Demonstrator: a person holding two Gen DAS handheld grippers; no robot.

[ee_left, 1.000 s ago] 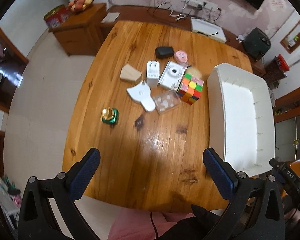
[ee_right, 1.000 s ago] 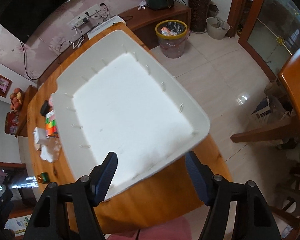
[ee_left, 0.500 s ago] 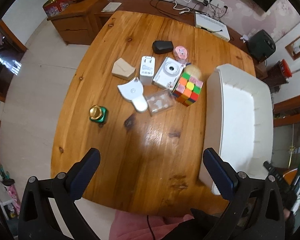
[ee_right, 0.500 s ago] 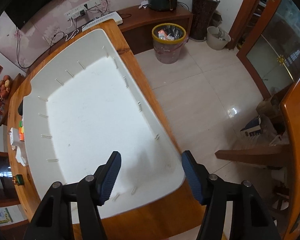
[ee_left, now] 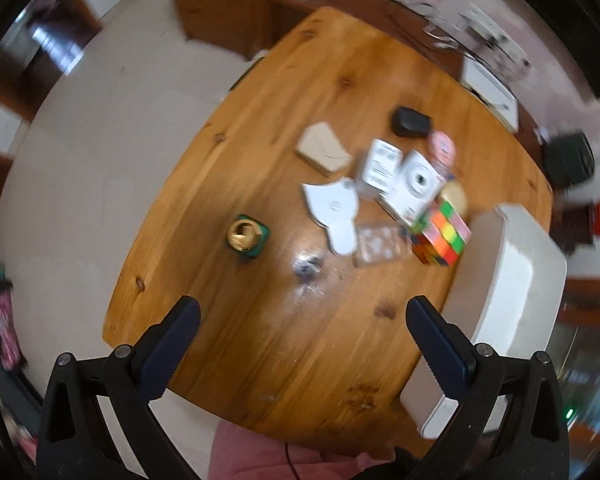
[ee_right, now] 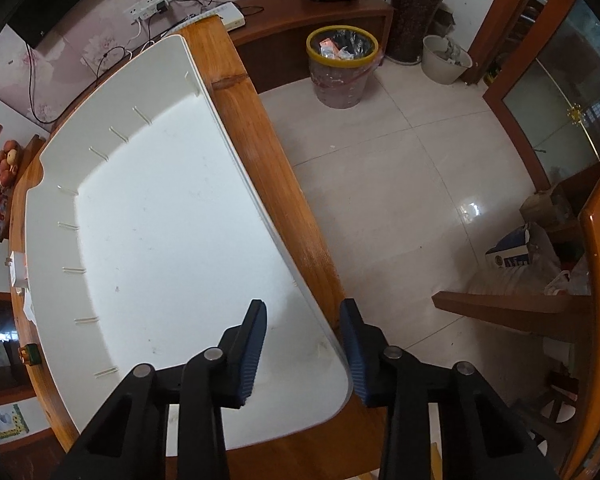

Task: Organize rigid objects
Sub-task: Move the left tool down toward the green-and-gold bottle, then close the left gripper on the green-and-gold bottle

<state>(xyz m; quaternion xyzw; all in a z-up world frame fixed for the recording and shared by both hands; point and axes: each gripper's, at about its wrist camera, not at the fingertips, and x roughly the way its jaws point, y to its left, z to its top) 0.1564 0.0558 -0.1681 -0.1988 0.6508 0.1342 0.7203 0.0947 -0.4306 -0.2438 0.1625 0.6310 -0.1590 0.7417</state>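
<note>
Right wrist view is looking straight down at the white tray (ee_right: 148, 216), with the right gripper (ee_right: 304, 344) straddling its near right rim: one finger inside the tray, one outside over the table (ee_right: 284, 184) edge. Its jaws have just been closing on that rim, yet whether the pads are pressing it is hard to tell. Most items left of the tray are getting cut off by its wall. Left wrist view is blurring badly; the left gripper (ee_left: 300, 344) is hanging wide open over bare wood, holding nothing. Left of the tray are sitting a colour cube (ee_left: 444, 236), a small white camera (ee_left: 416, 184) and a green-and-gold jar (ee_left: 246, 236).
</note>
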